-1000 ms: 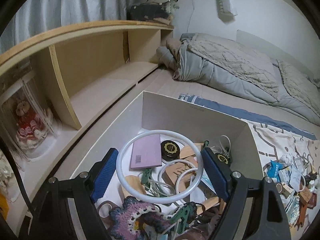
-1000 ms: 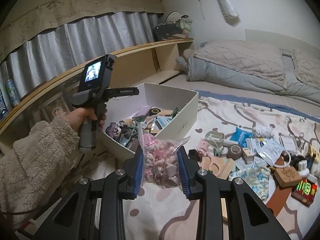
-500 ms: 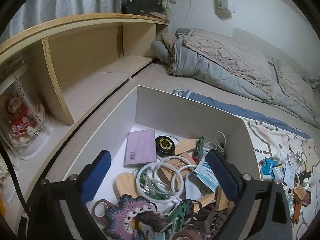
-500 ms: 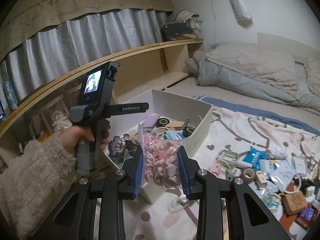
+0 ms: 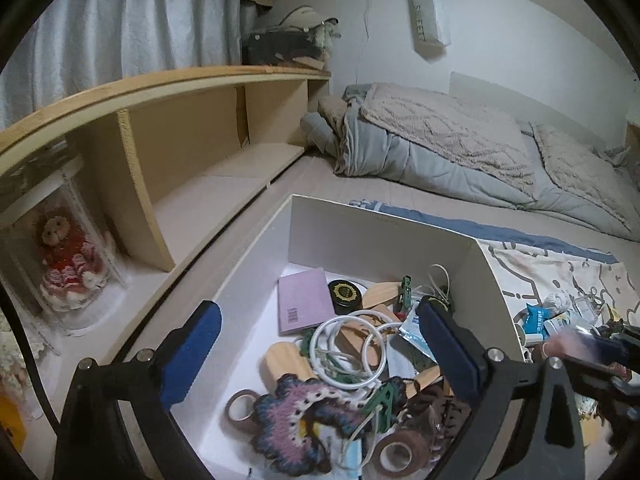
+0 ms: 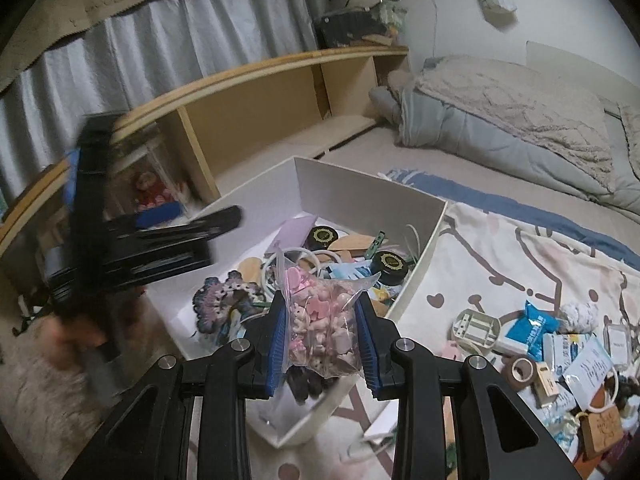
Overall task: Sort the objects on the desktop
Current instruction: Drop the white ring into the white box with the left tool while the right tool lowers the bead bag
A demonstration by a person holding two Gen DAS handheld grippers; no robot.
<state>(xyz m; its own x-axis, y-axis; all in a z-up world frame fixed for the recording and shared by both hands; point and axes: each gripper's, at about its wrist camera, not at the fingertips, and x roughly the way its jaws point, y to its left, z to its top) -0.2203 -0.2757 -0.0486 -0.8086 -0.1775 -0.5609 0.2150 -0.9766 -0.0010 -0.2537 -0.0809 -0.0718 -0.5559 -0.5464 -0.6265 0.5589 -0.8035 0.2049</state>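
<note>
The left gripper (image 5: 316,352) is blurred in the right view; its own view shows it spread wide, empty, over the white cardboard box (image 5: 384,236). A clear bag of pink trinkets (image 6: 320,320) is pinched by the right gripper (image 6: 322,344) above the box's near edge.

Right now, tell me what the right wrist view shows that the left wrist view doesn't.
Only the right wrist view: the right gripper shut on a clear bag of pink pieces, held over the near end of the white box, and the blurred left gripper body. Only the left wrist view: the left gripper open and empty over the box, a brown tape roll in its near corner. Both: the box, lilac card, white rings, crocheted piece.
</note>
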